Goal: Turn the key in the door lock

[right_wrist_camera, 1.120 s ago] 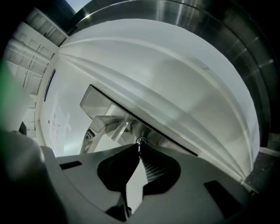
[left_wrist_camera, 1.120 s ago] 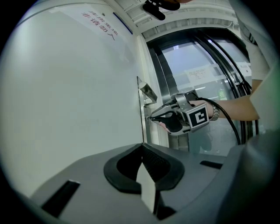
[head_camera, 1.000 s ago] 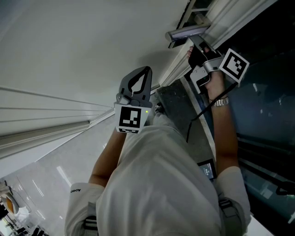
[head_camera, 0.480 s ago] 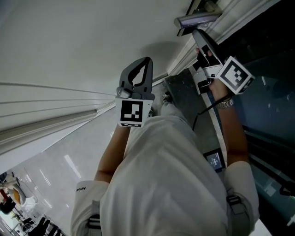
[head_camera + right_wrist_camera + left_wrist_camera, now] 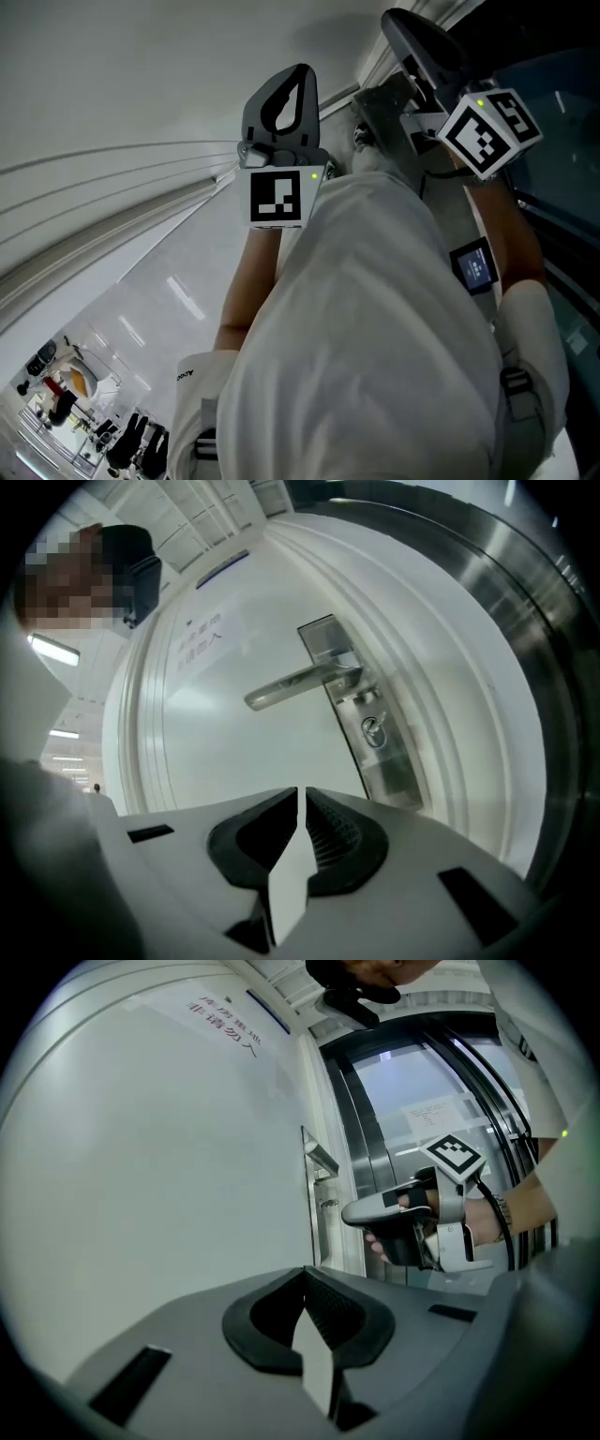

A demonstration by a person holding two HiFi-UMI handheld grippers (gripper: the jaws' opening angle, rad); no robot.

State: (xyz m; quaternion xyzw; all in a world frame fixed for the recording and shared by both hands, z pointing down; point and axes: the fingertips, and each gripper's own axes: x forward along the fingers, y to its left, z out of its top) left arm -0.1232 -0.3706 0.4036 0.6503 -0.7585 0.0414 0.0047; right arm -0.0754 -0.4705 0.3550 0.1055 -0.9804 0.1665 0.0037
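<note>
A small key point(image 5: 373, 728) sticks out of the cylinder in the steel lock plate point(image 5: 385, 766) on the white door point(image 5: 216, 752), just below the lever handle point(image 5: 295, 686). My right gripper point(image 5: 300, 794) is held back from the lock, pointing at the door. Its jaws have just been closing and now meet, with nothing between them. In the head view it point(image 5: 398, 21) is at the top right. My left gripper point(image 5: 298, 73) is shut and holds nothing, pointing at the bare door panel. From the left gripper view point(image 5: 305, 1277) the right gripper point(image 5: 356, 1213) hovers beside the door's edge.
A steel frame point(image 5: 525, 621) and dark glass doors point(image 5: 431, 1101) stand right of the white door. A printed sign point(image 5: 202, 635) is on the door above the handle. The person's white shirt point(image 5: 375, 328) fills the lower head view, with a small screen point(image 5: 472, 265) at the waist.
The right gripper has drawn back from the handle and lock and rolled. The head view has swung, so both grippers show higher. The left gripper has held its place.
</note>
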